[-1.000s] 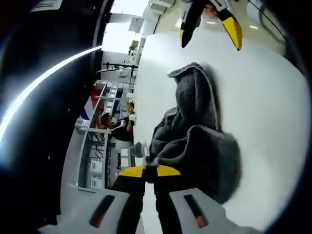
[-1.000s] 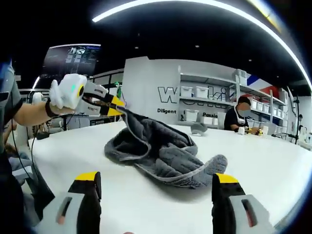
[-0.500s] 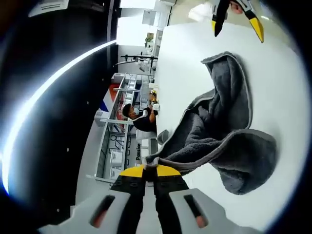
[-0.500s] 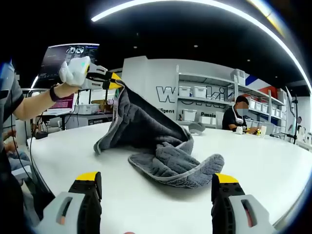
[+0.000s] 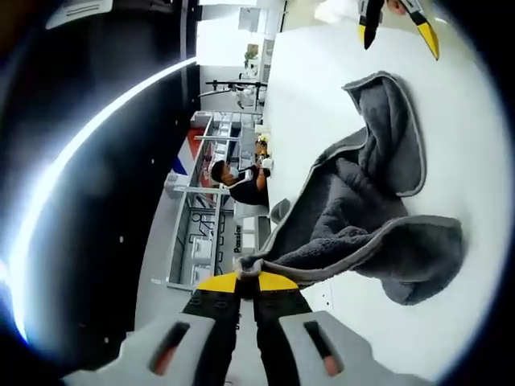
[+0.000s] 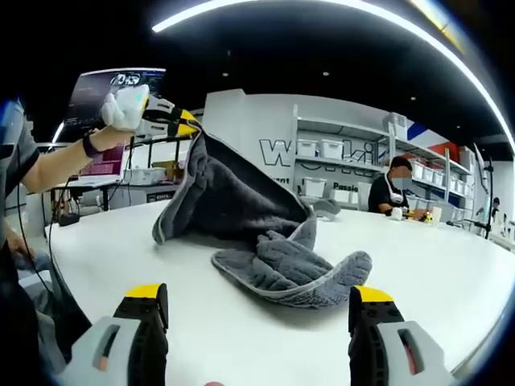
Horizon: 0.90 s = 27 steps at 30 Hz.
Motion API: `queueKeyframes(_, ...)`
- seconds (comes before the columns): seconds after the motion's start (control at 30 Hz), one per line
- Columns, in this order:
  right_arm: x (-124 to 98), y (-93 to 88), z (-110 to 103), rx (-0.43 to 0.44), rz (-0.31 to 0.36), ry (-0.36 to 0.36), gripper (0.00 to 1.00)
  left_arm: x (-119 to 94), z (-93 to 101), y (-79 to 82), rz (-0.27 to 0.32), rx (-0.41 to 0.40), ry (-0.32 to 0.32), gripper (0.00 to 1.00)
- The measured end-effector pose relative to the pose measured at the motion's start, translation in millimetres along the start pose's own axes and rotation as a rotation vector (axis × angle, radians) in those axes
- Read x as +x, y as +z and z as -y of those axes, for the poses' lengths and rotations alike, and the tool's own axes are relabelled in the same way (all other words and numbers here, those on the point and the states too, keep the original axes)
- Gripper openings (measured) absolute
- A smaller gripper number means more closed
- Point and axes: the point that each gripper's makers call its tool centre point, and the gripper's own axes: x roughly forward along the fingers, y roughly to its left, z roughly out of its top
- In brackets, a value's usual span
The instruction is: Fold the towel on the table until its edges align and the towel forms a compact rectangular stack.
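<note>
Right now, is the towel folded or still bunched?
Bunched, not folded. The left gripper holds one corner of the towel up while the rest lies crumpled on the table, edges unaligned.

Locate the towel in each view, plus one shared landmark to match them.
Left gripper view: the towel runs from the left gripper, shut on its corner at bottom center, up across the table at right.
Right gripper view: the towel sits mid-frame, one corner lifted to upper left by the left gripper.
Shared landmark: the seated person in black, and, by the shelves.
</note>
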Motion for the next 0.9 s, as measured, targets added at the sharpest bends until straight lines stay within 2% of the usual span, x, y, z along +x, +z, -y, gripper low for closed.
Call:
queueKeyframes(0.17,0.0,-0.7,0.0,0.000,-0.003,-0.002,0.97,-3.3,-11.5,-7.6,-0.013,-0.007,0.023,0.07)
queueKeyframes(0.3,0.4,-1.5,-0.2,0.000,-0.006,-0.002,0.97,-9.8,-29.4,-8.8,-0.013,-0.006,0.060,0.07)
queueKeyframes(0.67,0.9,-3.0,-1.3,0.000,-0.014,0.003,0.97,-33.0,-95.6,-0.4,0.011,-0.023,0.209,0.07)
queueKeyframes(0.7,0.9,-3.1,-1.2,0.000,-0.015,0.002,0.97,-33.7,-97.3,-0.1,0.012,-0.024,0.211,0.07)
queueKeyframes(0.9,2.5,-5.8,-1.0,0.003,-0.025,0.002,0.97,-53.5,-124.1,16.6,0.061,-0.038,0.261,0.07)
